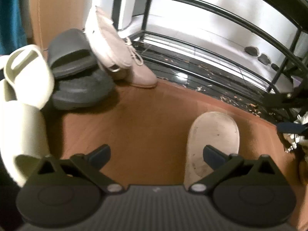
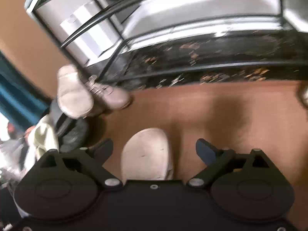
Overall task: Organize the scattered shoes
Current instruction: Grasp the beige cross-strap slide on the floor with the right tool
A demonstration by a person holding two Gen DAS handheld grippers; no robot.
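A white shoe (image 1: 213, 138), sole up and scuffed, lies on the wooden floor (image 1: 144, 119). My left gripper (image 1: 156, 153) is open above the floor, and only its right finger overlaps the shoe's edge. In the right wrist view the same white shoe (image 2: 148, 154) sits in the gap of my open right gripper (image 2: 154, 150). Neither pad touches it, and floor shows on both sides. A pile of shoes lies to the left: cream slides (image 1: 25, 80), dark grey slides (image 1: 73, 61) and beige lace-up shoes (image 1: 119, 57).
A black metal shoe rack (image 1: 192, 38) stands ahead against a white wall, its lowest shelf over a dark speckled floor strip (image 1: 211, 84). The same rack (image 2: 173, 65) fills the top of the right wrist view. Something blue (image 1: 9, 13) hangs at far left.
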